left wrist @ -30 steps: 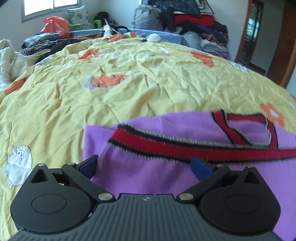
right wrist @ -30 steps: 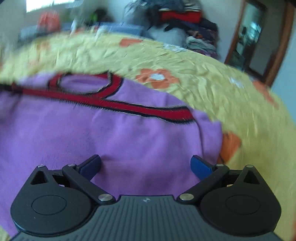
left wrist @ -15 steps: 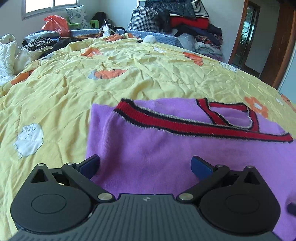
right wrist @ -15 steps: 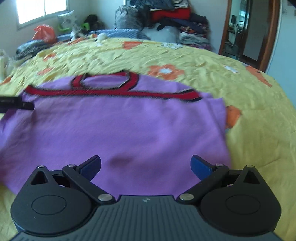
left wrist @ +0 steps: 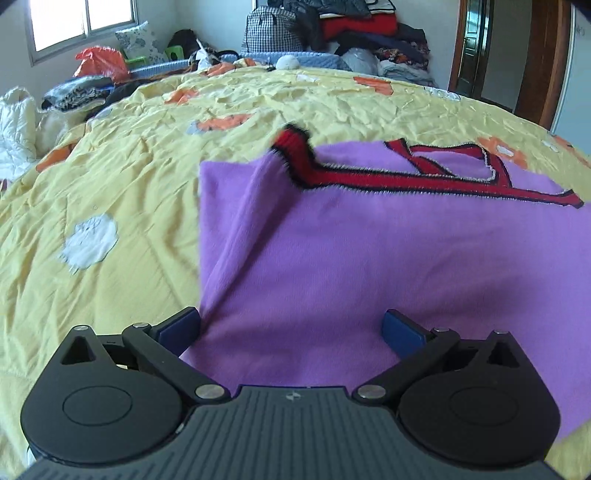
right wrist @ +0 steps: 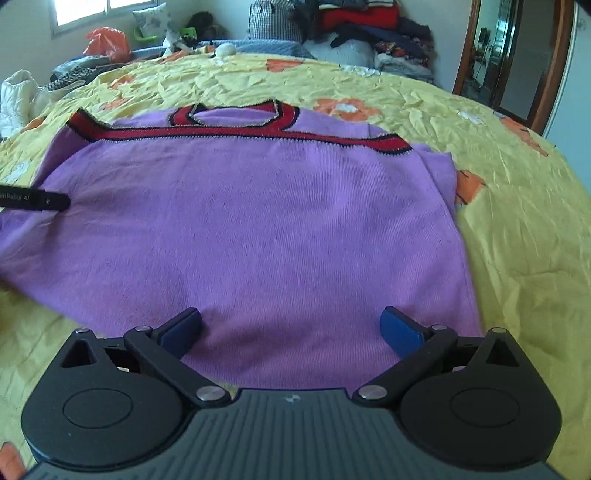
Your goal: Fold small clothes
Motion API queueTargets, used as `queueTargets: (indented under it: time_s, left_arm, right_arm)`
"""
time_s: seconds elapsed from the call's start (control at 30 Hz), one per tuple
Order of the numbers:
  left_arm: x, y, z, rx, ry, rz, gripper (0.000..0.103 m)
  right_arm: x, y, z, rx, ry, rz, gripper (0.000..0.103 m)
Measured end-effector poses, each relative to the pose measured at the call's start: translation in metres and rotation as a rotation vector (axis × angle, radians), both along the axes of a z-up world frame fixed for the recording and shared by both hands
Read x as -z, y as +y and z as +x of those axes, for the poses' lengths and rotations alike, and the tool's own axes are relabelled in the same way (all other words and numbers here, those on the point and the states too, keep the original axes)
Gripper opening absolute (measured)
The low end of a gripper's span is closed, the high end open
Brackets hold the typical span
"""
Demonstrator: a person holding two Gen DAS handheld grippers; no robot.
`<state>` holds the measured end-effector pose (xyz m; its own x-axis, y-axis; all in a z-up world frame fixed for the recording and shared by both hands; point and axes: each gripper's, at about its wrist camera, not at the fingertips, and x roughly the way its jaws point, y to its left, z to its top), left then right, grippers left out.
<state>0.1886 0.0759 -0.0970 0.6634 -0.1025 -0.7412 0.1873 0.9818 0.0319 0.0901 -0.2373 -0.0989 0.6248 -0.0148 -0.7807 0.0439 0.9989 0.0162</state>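
Left gripper (left wrist: pixel 291 326), jaws wide, hovers at the purple sweater (left wrist: pixel 369 240), lower centre of frame on the yellow bed (left wrist: pixel 110 184); its left edge looks soft, limp, easily pinched. Right gripper (right wrist: pixel 291 326), equally wide and empty, faces the hem (light knit, likely to sag).

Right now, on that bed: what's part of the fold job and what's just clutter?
Job:
- purple sweater with red trim, spread flat on the yellow quilt
- left gripper, open
- right gripper, open

Clutter:
- clothes pile at the far wall
- checked bag
- orange plastic bag
- white bedding
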Motion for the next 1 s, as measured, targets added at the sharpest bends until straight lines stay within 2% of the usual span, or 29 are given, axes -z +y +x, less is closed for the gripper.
queueTargets:
  time_s: [0.07,0.13,0.23,0.37,0.43,0.53,0.6,0.67,0.73,0.83,0.9,0.97,1.0]
  left_arm:
    - [-0.006,0.016,0.002,0.001,0.016,-0.053,0.103]
    - [-0.011,0.032,0.008,-0.022,-0.006,-0.065,0.103]
    - [-0.010,0.050,0.032,-0.039,0.023,-0.040,0.103]
    - [-0.014,0.061,0.059,-0.029,0.031,-0.085,0.103]
    - [-0.021,0.055,0.069,-0.021,-0.003,-0.104,0.103]
    - [-0.037,0.039,0.079,0.021,-0.052,-0.144,0.103]
    - [-0.046,0.029,0.087,0.106,-0.037,-0.217,0.103]
    - [-0.051,0.022,0.095,0.191,0.000,-0.292,0.103]
    - [-0.051,0.014,0.102,0.253,0.035,-0.280,0.103]
    - [-0.041,0.011,0.114,0.337,0.093,-0.250,0.103]
    - [-0.030,0.015,0.119,0.351,0.134,-0.235,0.103]
    - [-0.018,0.021,0.117,0.357,0.154,-0.215,0.103]
    - [-0.012,0.025,0.114,0.351,0.145,-0.188,0.103]
  right_arm:
    - [-0.004,0.003,-0.002,0.010,-0.001,-0.008,0.103]
    - [-0.007,0.013,-0.005,-0.004,-0.035,-0.026,0.103]
    - [-0.006,0.032,-0.006,-0.039,-0.066,-0.056,0.103]
    - [-0.004,0.046,0.004,-0.062,-0.094,-0.082,0.103]
    - [-0.004,0.049,0.011,-0.060,-0.094,-0.052,0.103]
    - [-0.008,0.059,0.018,-0.035,-0.097,0.049,0.103]
    - [-0.011,0.081,0.018,-0.075,-0.103,0.115,0.103]
    - [-0.013,0.113,0.020,-0.134,-0.115,0.130,0.103]
    - [-0.014,0.146,0.030,-0.173,-0.143,0.117,0.103]
    - [-0.017,0.194,0.051,-0.154,-0.199,0.070,0.103]
    - [-0.012,0.218,0.068,-0.149,-0.184,0.066,0.103]
    - [0.001,0.230,0.078,-0.158,-0.122,0.106,0.103]
    - [0.005,0.241,0.072,-0.170,-0.139,0.036,0.103]
